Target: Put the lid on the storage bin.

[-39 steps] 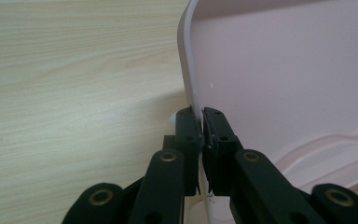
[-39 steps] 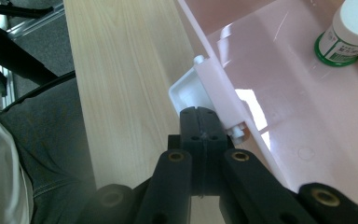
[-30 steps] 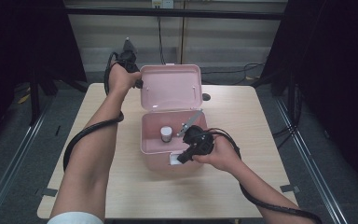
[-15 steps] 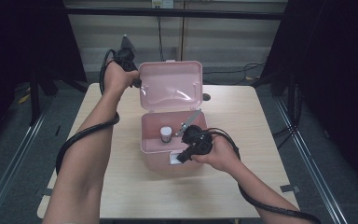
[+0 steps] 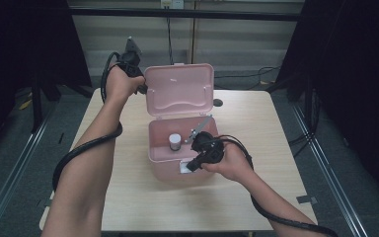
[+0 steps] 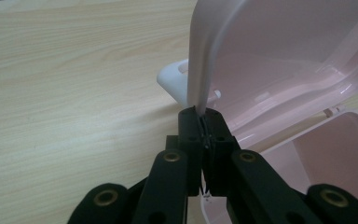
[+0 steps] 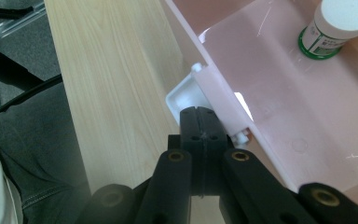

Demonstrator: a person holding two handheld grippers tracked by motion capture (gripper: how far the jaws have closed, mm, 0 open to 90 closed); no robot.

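A pink plastic box (image 5: 164, 165) stands open in the middle of the wooden table, its lid (image 5: 179, 89) raised nearly upright at the back. My left gripper (image 5: 141, 90) is shut on the lid's left edge; in the left gripper view the jaws pinch the lid's pale rim (image 6: 200, 93) beside a white latch tab (image 6: 173, 80). My right gripper (image 5: 191, 165) is at the box's front wall, shut with nothing between its jaws, its tips (image 7: 204, 116) against the white front latch (image 7: 182, 97). Inside the box stands a small white bottle (image 5: 174, 142) with a green label (image 7: 338, 25).
A small dark object (image 5: 217, 102) lies on the table (image 5: 128, 197) right of the lid. Black cables trail from both grippers along the forearms. The person's leg (image 7: 28, 140) is below the table's near edge. Dark frames flank the table.
My left gripper has risen a little with the lid's edge in its jaws, and the lid stands more upright. The right gripper has stayed at the front latch.
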